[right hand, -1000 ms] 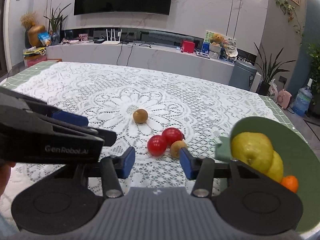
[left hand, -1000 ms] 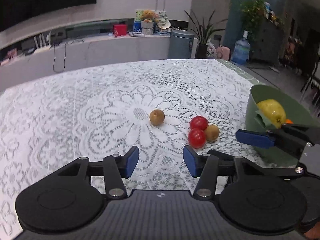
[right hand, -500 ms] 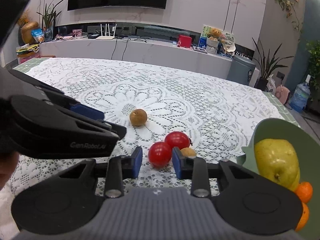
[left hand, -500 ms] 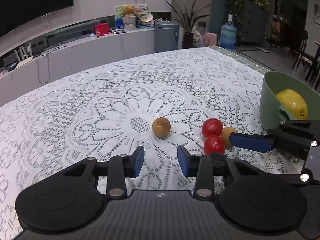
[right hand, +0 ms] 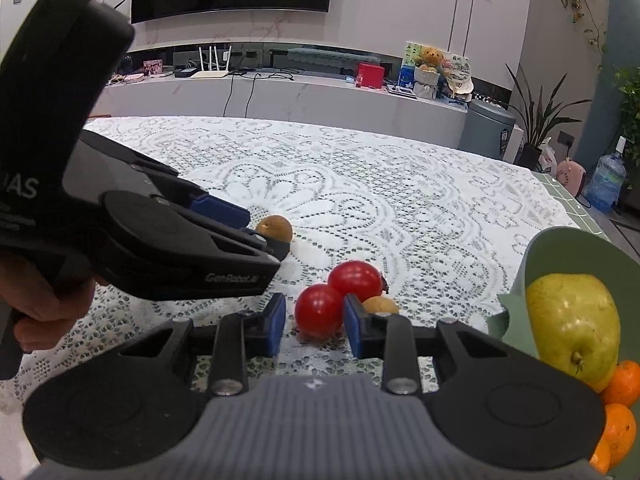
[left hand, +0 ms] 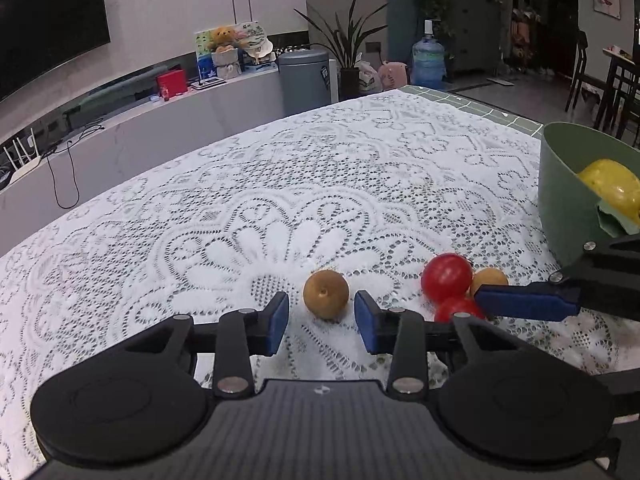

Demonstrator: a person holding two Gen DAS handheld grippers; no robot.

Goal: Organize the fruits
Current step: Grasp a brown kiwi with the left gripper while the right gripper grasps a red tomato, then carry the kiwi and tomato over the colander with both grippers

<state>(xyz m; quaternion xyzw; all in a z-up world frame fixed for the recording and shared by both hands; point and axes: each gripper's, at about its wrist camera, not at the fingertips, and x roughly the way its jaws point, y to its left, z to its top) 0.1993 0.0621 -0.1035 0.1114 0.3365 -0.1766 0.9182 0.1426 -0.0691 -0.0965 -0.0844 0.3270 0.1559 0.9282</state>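
White lace tablecloth (left hand: 320,168) fills both views, and the action is down at its near edge. Left gripper (left hand: 322,316) has its jaws apart, one pad on each side of the lone brown fruit (left hand: 326,294), with cloth showing in both gaps, so nothing is gripped there yet. Right gripper (right hand: 314,316) is clamped on the near red tomato (right hand: 319,310), which sits on the cloth touching a second tomato (right hand: 355,279) and a smaller brown fruit (right hand: 380,305).

Here's what matters: the green bowl (right hand: 560,236), already carrying a pear (right hand: 572,320) and oranges (right hand: 624,382), stands off to the right of everything. The right hand is clearly the nearer one, a short lift and swing away. The left has the longer trip and, I'd say, would have to cross the right gripper's path, so the tomato looks set to go first.
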